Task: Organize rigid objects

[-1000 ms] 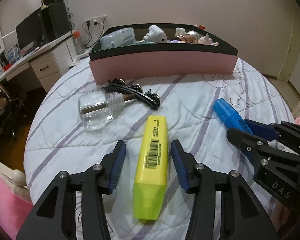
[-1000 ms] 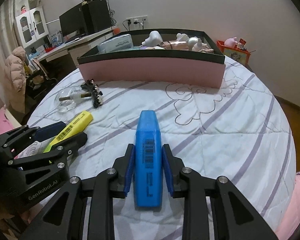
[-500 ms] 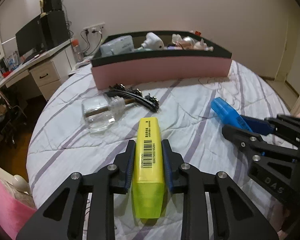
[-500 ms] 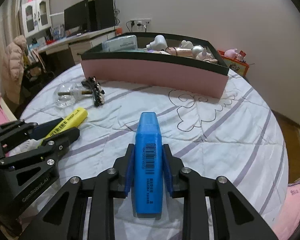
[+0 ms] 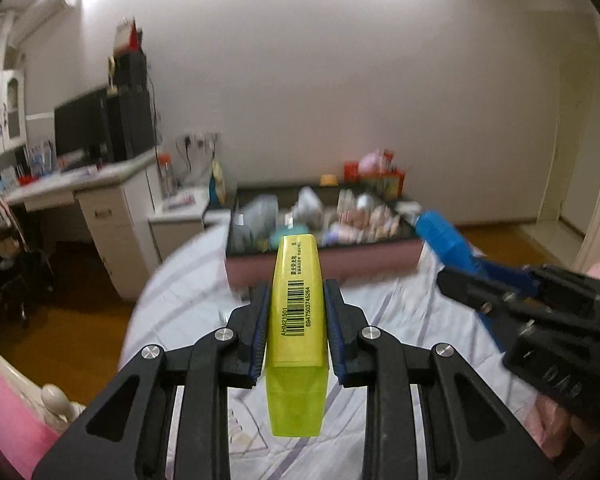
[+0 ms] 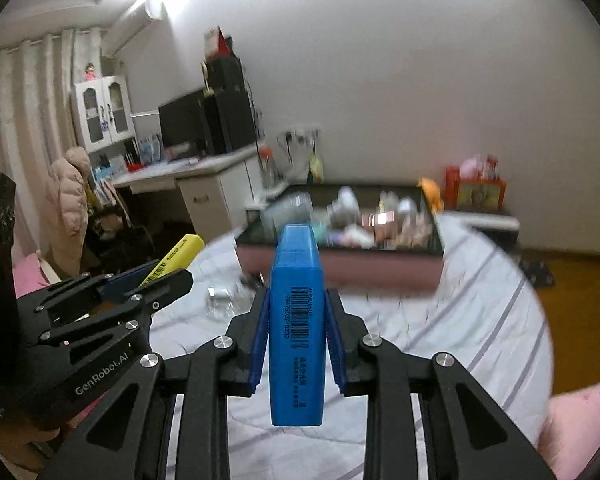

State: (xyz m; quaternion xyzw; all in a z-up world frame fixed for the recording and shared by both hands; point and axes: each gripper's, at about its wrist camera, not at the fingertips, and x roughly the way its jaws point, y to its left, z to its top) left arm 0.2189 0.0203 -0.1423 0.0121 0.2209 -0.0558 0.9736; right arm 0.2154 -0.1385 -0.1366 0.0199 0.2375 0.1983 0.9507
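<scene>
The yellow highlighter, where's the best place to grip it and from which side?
Grip the yellow highlighter across its two narrow sides at mid-body, just ahead of the translucent cap, coming in along its length from the cap end. Its sides are flat and parallel, as the left gripper shows, shut squarely on them.

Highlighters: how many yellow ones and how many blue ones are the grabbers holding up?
Yellow: 1, the yellow highlighter, clamped in the left gripper.
Blue: 1, the blue highlighter, clamped in the right gripper.
Total: 2 highlighters, both lifted above the bed.
</scene>
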